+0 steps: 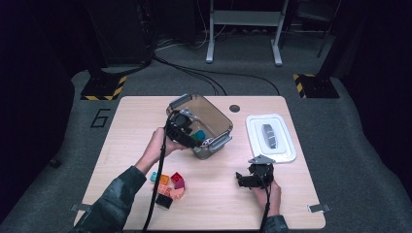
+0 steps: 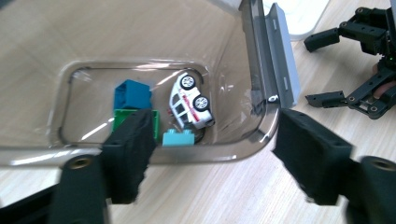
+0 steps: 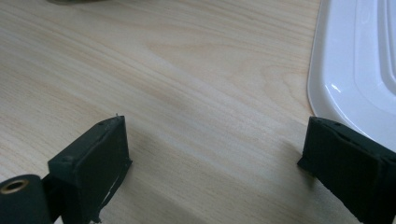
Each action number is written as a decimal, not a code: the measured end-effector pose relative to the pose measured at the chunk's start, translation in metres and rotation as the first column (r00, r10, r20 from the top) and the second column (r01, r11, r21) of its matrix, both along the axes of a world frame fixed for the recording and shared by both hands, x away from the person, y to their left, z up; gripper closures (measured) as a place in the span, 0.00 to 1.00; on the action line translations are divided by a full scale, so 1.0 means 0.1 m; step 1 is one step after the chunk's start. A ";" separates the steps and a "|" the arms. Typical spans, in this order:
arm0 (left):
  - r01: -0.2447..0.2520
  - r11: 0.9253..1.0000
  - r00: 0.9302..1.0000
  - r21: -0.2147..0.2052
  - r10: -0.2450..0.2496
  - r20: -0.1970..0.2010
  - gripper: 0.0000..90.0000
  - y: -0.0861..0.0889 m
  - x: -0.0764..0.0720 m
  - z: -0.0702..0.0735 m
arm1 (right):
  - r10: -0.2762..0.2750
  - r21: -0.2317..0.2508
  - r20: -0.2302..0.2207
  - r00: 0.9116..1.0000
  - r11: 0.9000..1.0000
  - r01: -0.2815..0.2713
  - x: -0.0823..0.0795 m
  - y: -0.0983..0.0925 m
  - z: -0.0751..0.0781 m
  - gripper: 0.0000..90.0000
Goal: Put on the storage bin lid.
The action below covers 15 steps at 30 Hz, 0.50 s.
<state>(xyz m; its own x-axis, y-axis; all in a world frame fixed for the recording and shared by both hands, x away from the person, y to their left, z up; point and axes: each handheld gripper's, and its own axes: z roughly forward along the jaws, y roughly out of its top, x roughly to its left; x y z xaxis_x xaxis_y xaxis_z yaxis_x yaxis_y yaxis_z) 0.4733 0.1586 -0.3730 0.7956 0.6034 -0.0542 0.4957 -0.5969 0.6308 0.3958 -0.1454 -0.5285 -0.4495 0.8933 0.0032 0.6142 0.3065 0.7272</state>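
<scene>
1. Left gripper (image 1: 188,132) held over the open mouth of the clear plastic container (image 1: 219,124) at mid-table, toward the far edge; jaws parted with nothing between the pads.
2. In the left gripper view, one pad over the container's near wall, the other outside it, past the grey latch (image 2: 283,81) on the rim.
3. On the container's floor: white toy car (image 2: 190,100) on its side, wheels showing; dark teal brick (image 2: 133,94) beside it; green brick (image 2: 125,118) partly behind the gripper's pad; small light blue brick (image 2: 178,138) just in front of the car, close to the near wall.
4. Container tipped, mouth turned toward the person's side.
5. Right gripper (image 1: 248,178) resting low near the table's near edge, right of centre; jaws spread wide, bare wood between them, nothing held.
6. In the right gripper view, one pad close beside the rim of the white lid (image 3: 355,70).
7. White lid lying flat near the table's right edge, well apart from the container, with a grey handle in its middle.
8. Loose pile of bricks (image 1: 168,187) near the near edge, left of centre, beside the left forearm: orange, red, magenta, pink, black and a teal one, touching or nearly so.
9. Wooden table (image 1: 131,126) with a small round grommet hole (image 1: 234,108) near the far edge.
</scene>
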 end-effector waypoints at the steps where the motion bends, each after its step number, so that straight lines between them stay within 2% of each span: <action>1: -0.002 1.000 1.000 -0.005 0.002 0.004 0.26 0.04 -0.02 0.01 | 0.000 0.000 0.000 1.000 1.000 0.000 0.00 0.00 0.00 0.07; 9: -0.054 0.998 0.997 -0.017 0.055 0.052 0.17 0.41 -0.20 0.04 | 0.002 -0.003 0.002 1.000 1.000 -0.002 0.00 0.00 0.00 0.07; 15: -0.106 0.994 0.992 -0.013 0.107 0.071 0.15 0.74 -0.34 -0.06 | 0.001 -0.002 0.002 1.000 1.000 -0.001 0.00 0.00 0.00 0.07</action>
<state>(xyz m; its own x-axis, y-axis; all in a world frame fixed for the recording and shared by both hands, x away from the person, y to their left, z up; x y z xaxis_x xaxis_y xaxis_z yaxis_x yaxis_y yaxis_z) 0.4389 0.2325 -0.3787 0.7290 0.6845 -0.0054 0.5093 -0.5371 0.6724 0.3959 -0.1455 -0.5285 -0.4502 0.8929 0.0003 0.6127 0.3087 0.7275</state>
